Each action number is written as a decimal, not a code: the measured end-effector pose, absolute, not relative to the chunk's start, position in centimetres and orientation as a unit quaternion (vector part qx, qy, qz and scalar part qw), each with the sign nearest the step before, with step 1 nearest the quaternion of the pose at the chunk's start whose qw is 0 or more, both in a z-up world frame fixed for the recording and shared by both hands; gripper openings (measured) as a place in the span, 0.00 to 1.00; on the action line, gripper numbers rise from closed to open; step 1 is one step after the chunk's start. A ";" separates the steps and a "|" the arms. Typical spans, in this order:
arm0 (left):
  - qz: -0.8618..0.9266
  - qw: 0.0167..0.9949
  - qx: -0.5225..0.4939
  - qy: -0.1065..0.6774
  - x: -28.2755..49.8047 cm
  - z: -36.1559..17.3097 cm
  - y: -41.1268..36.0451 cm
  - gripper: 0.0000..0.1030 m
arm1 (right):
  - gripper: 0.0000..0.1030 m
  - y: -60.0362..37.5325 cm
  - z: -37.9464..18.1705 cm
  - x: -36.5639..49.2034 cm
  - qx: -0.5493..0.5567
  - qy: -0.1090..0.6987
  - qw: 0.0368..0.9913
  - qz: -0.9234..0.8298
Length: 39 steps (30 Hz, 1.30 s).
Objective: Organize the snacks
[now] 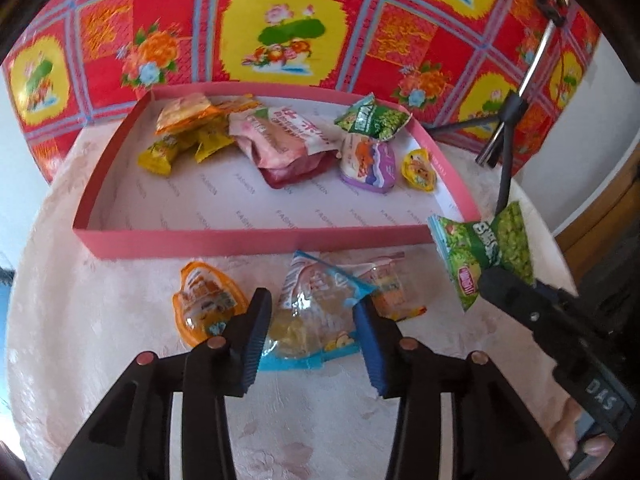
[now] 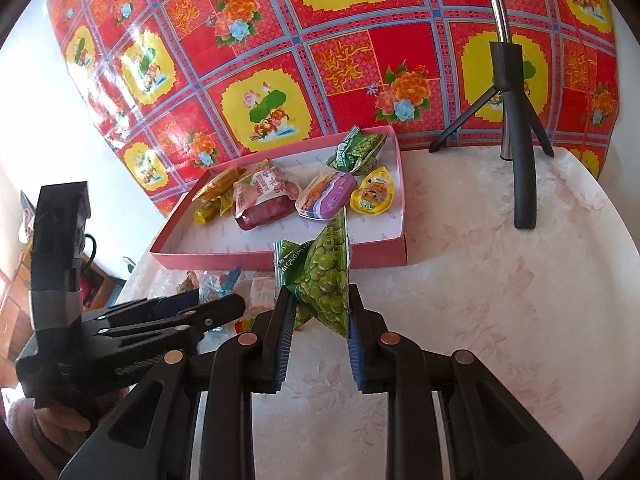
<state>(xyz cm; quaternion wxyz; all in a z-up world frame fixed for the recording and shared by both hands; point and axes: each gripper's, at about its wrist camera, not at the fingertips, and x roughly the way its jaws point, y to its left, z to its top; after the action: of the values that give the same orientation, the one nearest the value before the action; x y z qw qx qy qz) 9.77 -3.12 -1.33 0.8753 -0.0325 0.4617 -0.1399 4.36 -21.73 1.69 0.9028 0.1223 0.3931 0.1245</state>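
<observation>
Left claw (image 1: 312,336) open, straddling clear blue-edged packet (image 1: 316,312) lying on bench (image 1: 120,360), just short of pink box (image 1: 256,240) straight ahead. Right claw (image 2: 320,320) clamped on green pea bag (image 2: 324,280), lifted, box just beyond.

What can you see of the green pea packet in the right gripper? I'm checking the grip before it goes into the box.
The green pea packet is a glossy plastic pouch printed with green peas and white lettering, its edges crimped. It is puffed, tilted and lifted off the table, pinched low down between the pads of the right gripper. It hangs in front of the pink box's near wall, not yet inside. Nothing else touches it.
</observation>
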 end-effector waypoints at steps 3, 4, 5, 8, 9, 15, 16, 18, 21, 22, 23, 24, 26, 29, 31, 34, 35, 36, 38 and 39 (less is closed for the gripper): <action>-0.136 0.877 -0.017 0.460 9.4 -1.3 -3.6 0.35 | 0.24 -21.7 1.8 4.3 0.120 0.391 0.904 0.124; -0.135 0.878 -0.017 0.460 9.3 -1.3 -3.6 0.35 | 0.24 -21.8 1.8 4.3 0.121 0.390 0.904 0.124; -0.135 0.877 -0.017 0.460 9.1 -1.2 -3.6 0.34 | 0.24 -21.8 1.8 4.3 0.121 0.389 0.905 0.123; -0.140 0.878 -0.030 0.457 8.6 -0.9 -3.1 0.33 | 0.24 -21.9 1.9 4.2 0.123 0.389 0.905 0.123; -0.142 0.879 -0.035 0.454 8.4 -0.6 -2.9 0.33 | 0.24 -21.9 1.9 4.2 0.122 0.388 0.905 0.123; -0.152 0.888 -0.045 0.431 7.7 1.5 -2.6 0.33 | 0.24 -21.9 2.4 4.3 0.121 0.383 0.907 0.126; -0.154 0.890 -0.046 0.427 7.8 1.8 -2.6 0.33 | 0.24 -21.8 2.6 4.4 0.121 0.382 0.908 0.127; -0.156 0.893 -0.046 0.421 8.1 2.6 -2.7 0.33 | 0.24 -21.7 2.8 4.6 0.119 0.380 0.908 0.129; -0.156 0.896 -0.044 0.414 8.9 3.4 -2.8 0.33 | 0.24 -21.4 3.2 5.1 0.111 0.377 0.910 0.133; -0.156 0.896 -0.043 0.413 9.3 3.6 -2.9 0.33 | 0.24 -21.3 3.4 5.3 0.109 0.377 0.910 0.134; -0.157 0.897 -0.043 0.412 9.6 3.8 -2.9 0.33 | 0.24 -21.2 3.5 5.6 0.108 0.377 0.910 0.136; -0.157 0.897 -0.043 0.411 10.1 4.0 -3.0 0.33 | 0.24 -21.1 3.6 5.9 0.107 0.376 0.910 0.137; -0.158 0.898 -0.042 0.408 10.8 4.3 -3.1 0.33 | 0.24 -20.9 3.7 6.5 0.103 0.376 0.910 0.140; -0.158 0.900 -0.037 0.404 12.0 4.8 -3.4 0.33 | 0.24 -20.6 4.0 7.5 0.098 0.374 0.911 0.141; -0.157 0.901 -0.035 0.402 12.9 5.0 -3.6 0.33 | 0.24 -20.5 4.2 8.2 0.096 0.373 0.912 0.141; -0.156 0.903 -0.032 0.400 14.4 5.1 -3.7 0.33 | 0.24 -20.4 4.4 9.3 0.094 0.371 0.913 0.141; -0.156 0.903 -0.031 0.399 14.7 5.1 -3.7 0.33 | 0.24 -20.3 4.4 9.8 0.093 0.371 0.913 0.141; -0.155 0.903 -0.030 0.399 15.3 5.2 -3.8 0.33 | 0.24 -20.3 4.4 10.4 0.091 0.372 0.913 0.142; -0.153 0.903 -0.029 0.399 16.3 5.2 -3.9 0.33 | 0.24 -20.1 4.3 11.3 0.089 0.372 0.913 0.142; -0.152 0.904 -0.029 0.400 16.9 5.2 -4.0 0.33 | 0.24 -20.1 4.3 11.7 0.089 0.373 0.913 0.141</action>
<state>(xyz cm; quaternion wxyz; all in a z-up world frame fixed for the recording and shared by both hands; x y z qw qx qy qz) 16.92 -4.00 5.15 0.9036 -0.0289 0.3996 -0.1516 11.68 -20.05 4.30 0.9129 0.0885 0.3728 0.1409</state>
